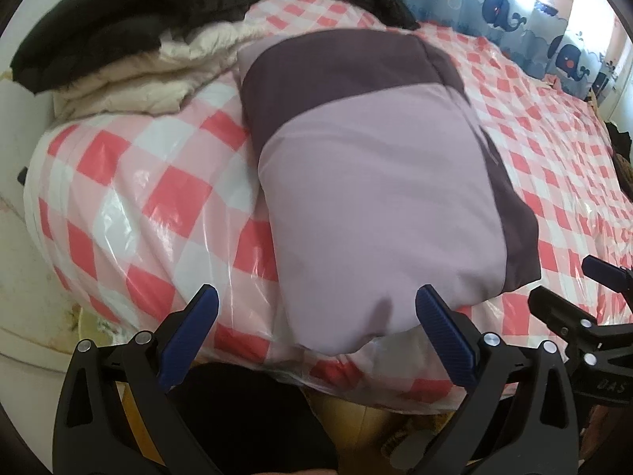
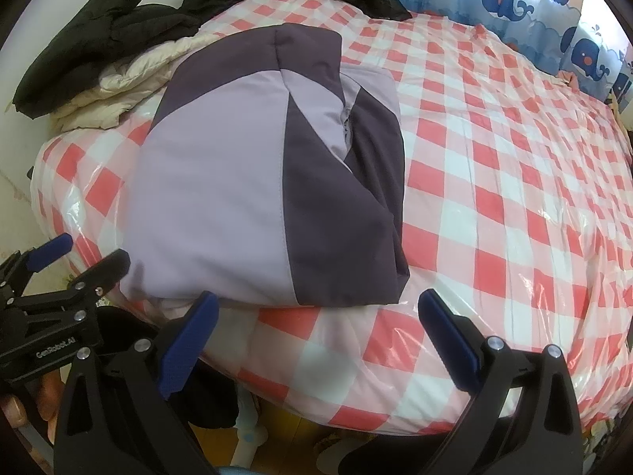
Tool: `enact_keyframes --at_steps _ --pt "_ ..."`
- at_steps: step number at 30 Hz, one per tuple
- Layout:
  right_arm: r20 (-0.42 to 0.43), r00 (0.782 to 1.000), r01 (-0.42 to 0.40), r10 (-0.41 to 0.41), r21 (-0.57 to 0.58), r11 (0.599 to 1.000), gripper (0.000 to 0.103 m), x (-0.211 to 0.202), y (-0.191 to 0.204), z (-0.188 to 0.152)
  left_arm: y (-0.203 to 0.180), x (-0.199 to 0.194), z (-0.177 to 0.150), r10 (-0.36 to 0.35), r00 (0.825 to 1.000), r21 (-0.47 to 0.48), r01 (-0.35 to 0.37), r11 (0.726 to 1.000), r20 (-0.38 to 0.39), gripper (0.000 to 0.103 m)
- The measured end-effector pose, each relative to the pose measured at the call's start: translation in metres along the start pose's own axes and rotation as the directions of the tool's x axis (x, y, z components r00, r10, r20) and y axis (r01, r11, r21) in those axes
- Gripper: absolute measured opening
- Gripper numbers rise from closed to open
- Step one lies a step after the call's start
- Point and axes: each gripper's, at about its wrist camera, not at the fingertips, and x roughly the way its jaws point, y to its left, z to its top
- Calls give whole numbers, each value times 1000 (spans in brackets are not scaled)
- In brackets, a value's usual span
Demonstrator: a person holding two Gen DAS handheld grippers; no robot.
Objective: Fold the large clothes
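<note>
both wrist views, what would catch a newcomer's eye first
A folded lilac and dark purple jacket lies on the red-and-white checked cover, near its front edge. Behind it, black and cream clothes are piled. Both tools, left and right, hang open and empty.

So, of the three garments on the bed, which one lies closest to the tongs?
The lilac and dark purple jacket, folded into a bundle at the near bed edge. The cream jacket and the black jacket are piled farther back at the left corner.
</note>
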Motion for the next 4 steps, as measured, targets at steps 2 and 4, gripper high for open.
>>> enact_keyframes --at_steps 2,4 --pt "2 1000 2 -2 -4 1000 97 -1 0 0 1 3 -1 1 1000 -6 -1 1000 -10 96" --pt "2 1000 4 -4 -4 1000 97 -1 0 0 0 3 -3 8 1000 -2 -8 1000 -8 96"
